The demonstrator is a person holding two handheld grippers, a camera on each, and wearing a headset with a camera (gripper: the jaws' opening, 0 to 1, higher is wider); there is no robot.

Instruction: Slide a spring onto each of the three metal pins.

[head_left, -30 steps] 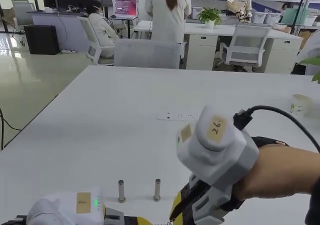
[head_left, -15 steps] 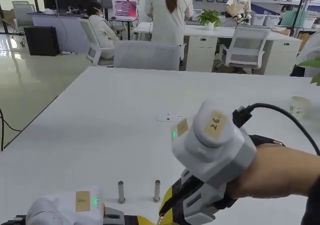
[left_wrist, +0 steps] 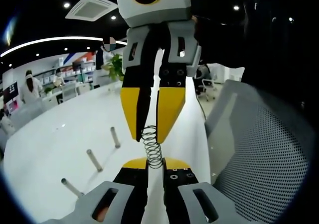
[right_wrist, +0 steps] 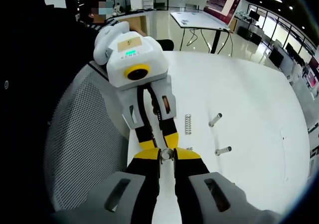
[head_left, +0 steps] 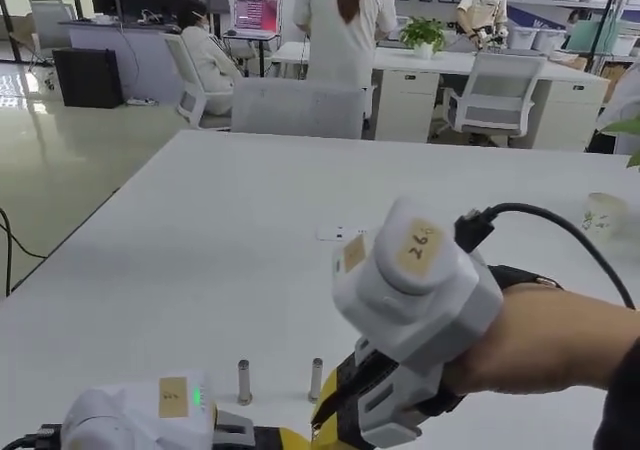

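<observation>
In the head view, you are holding the right hand-held gripper [head_left: 328, 415] low over the white bench [head_left: 300, 220]. Its tips are meeting the left hand-held gripper [head_left: 280, 437]. One metal pin [head_left: 243, 381] and a second pin [head_left: 316, 378] are standing up just behind the tips, with nothing on them.

In the left gripper view, the spring [left_wrist: 152, 147] is hanging in the air between both tools. The left hand-held gripper [left_wrist: 153, 165] is squeezing the bottom end, with its jaws almost closed. The right hand-held gripper [left_wrist: 152, 127] is pinching the top end the same way. I think you are holding both ends so the little spring is not dropping while it goes from one tool to the other. Three bare pins [left_wrist: 93, 160] are waiting in a row off to the side.

In the right gripper view, you are looking straight at the round end of the spring [right_wrist: 167, 154], nipped between the right hand-held gripper's [right_wrist: 167, 159] jaws. A second spring [right_wrist: 188, 123] is lying flat on the bench near two pins [right_wrist: 215, 119], ready for later.
</observation>
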